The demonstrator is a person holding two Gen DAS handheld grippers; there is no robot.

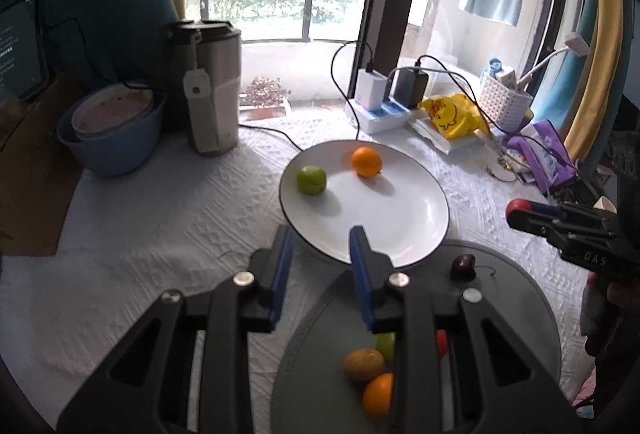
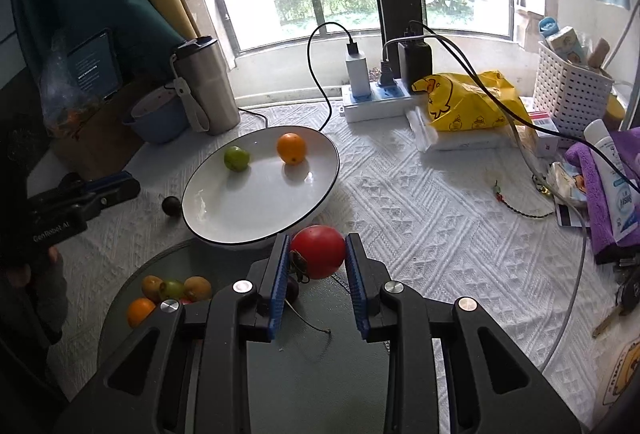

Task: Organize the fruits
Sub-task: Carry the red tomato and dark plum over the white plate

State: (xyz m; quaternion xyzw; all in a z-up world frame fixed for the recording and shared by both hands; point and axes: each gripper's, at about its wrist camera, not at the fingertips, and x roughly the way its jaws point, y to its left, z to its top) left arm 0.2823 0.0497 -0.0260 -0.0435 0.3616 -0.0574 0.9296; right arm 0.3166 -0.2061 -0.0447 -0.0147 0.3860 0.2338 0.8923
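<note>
My right claw [image 2: 317,252] squeezes the red tomato [image 2: 319,251] just beside the white plate [image 2: 256,210]; my left claw [image 1: 320,246] is open; I should lift gently, then set it inside the plate.

In the left wrist view our own left tongs [image 1: 320,242] cover half of the green fruit [image 1: 385,346] and most of the red fruit [image 1: 441,343] on the grey mat [image 1: 520,314], and the orange [image 1: 378,399] there is blurred. The right tongs [image 1: 516,212] reach in from the picture's edge, so we cannot tell there how their fingers stand. In the right wrist view the dark fruit [image 2: 292,290] sits mostly behind our left finger [image 2: 278,286].
</note>
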